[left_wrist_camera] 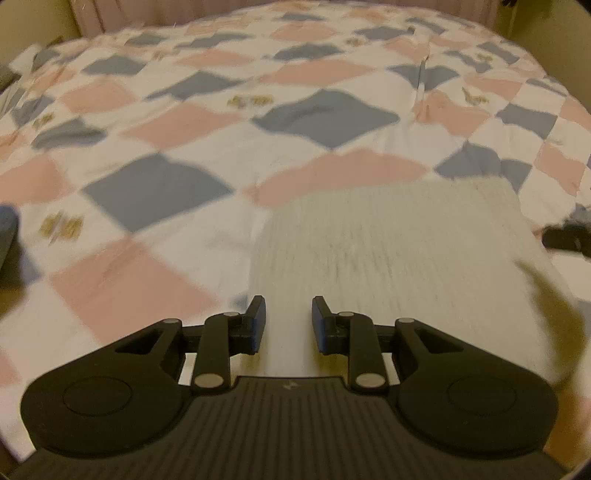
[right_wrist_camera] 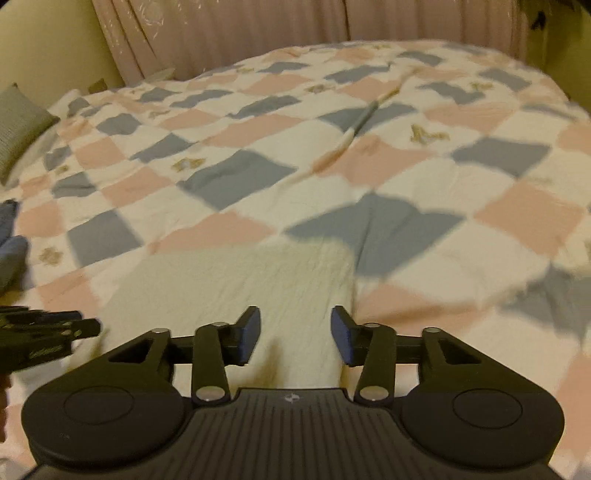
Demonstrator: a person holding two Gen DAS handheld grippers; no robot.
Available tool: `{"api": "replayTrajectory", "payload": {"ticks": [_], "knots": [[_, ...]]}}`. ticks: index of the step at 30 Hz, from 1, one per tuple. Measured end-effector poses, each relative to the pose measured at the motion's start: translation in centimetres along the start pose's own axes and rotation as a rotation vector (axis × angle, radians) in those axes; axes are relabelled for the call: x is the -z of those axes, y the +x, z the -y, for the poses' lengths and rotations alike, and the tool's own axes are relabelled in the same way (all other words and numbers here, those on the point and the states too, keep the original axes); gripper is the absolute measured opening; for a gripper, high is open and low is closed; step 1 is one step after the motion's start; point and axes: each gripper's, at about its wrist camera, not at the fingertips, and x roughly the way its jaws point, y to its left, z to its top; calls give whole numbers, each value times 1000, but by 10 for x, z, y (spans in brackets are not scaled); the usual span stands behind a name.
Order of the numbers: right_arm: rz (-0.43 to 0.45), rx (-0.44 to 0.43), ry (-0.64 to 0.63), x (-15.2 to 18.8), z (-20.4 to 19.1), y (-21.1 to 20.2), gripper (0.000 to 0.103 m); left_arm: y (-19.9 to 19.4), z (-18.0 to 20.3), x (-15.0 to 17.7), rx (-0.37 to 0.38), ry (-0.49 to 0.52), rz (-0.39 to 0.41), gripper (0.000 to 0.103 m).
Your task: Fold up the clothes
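Hovering over a folded cream garment [left_wrist_camera: 388,243] lying flat on the checked quilt [left_wrist_camera: 184,110], near the bed's front edge. Left gripper [left_wrist_camera: 288,325] spread apart w/ nothing between the pads, right gripper [right_wrist_camera: 295,334] likewise spread and empty — neither touching cloth, as far as visible. Garment seen in the right view too [right_wrist_camera: 236,291], squared off, edges roughly straight, looks mostly folded already.

Risks from here, as judgement:
- Pinching only the top layer — would peel the fold open instead of lifting the whole stack.
- Grabbing quilt along w/ the garment, since both are pale and soft; would drag the bedding and skew the fold.
- Uneven pull btwn the two sides — corners end up misaligned.
- Both views blurred, so exact edge position hard to judge; a mis-aimed pinch is plausible.

Containers: none in view — no basket, bin or drawer. Dark blue cloth [right_wrist_camera: 11,243] at far left, a grey cushion [right_wrist_camera: 22,129] beyond it, curtain [right_wrist_camera: 258,33] behind the bed.
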Motion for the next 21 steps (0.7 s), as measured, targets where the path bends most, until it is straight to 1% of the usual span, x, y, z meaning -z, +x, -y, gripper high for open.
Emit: {"api": "replayTrajectory", "payload": {"ticks": [2, 4, 7, 9, 10, 12, 13, 14, 16, 17, 20, 21], "knots": [[-42, -15, 26, 16, -8, -20, 47, -19, 0, 11, 24, -20, -39, 28], [-73, -21, 64, 35, -16, -39, 50, -38, 2, 20, 31, -28, -67, 28], [-92, -8, 117, 52, -29, -68, 54, -69, 7, 33, 28, -31, -105, 31], [-96, -2, 145, 60, -39, -89, 56, -89, 8, 38, 36, -35, -112, 33], [-89, 0, 152, 61, -43, -99, 59, -101, 8, 40, 44, -38, -108, 35], [-64, 10, 154, 59, -50, -119, 69, -123, 9, 43, 59, -28, -90, 39], [-50, 16, 151, 57, -53, -129, 71, -135, 10, 43, 63, -16, -76, 41], [-36, 22, 148, 56, -56, -138, 71, -146, 11, 43, 66, -3, -61, 46], [-1, 20, 154, 53, -60, -159, 78, -169, 13, 43, 72, 22, -22, 47], [14, 17, 161, 51, -62, -169, 84, -180, 13, 42, 71, 25, -4, 48], [41, 2, 167, 49, -67, -194, 85, -207, 12, 39, 69, 10, 37, 50], [45, 0, 163, 48, -69, -200, 87, -216, 11, 38, 68, -3, 48, 51]]}}
